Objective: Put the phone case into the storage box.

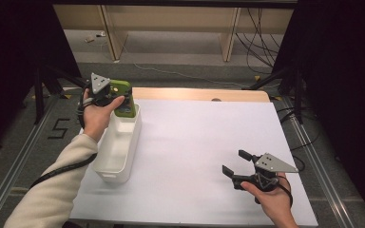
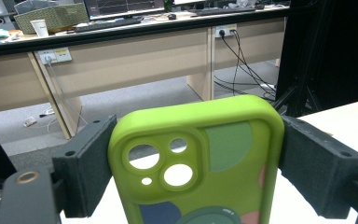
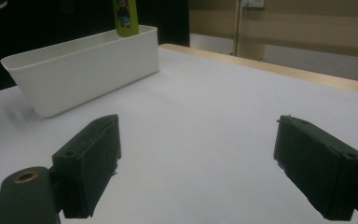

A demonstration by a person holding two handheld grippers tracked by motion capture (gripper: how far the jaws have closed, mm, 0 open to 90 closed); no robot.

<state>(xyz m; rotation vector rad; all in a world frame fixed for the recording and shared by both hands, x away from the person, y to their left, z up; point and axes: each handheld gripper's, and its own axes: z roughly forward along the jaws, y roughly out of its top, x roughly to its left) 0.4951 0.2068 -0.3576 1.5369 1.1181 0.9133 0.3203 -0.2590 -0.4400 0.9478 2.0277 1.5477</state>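
A lime-green phone case (image 2: 200, 163) with round camera cut-outs and coloured shapes stands upright between my left gripper's (image 2: 193, 161) black pads, which press on its two sides. From above, that left gripper (image 1: 119, 100) holds the green phone case (image 1: 123, 99) over the far end of a white bin (image 1: 119, 147) at the table's left. My right gripper (image 1: 235, 164) hovers low over the white table near its front right, jaws spread wide with nothing between them. In the right gripper view, the right gripper (image 3: 196, 163) faces the white bin (image 3: 84, 70), with the green case (image 3: 126, 16) above its far end.
The white table top (image 1: 195, 142) has a wooden strip (image 1: 199, 94) along its far edge. Black curtains flank both sides. Beyond the table stand desks (image 2: 121, 56) with cables on the floor.
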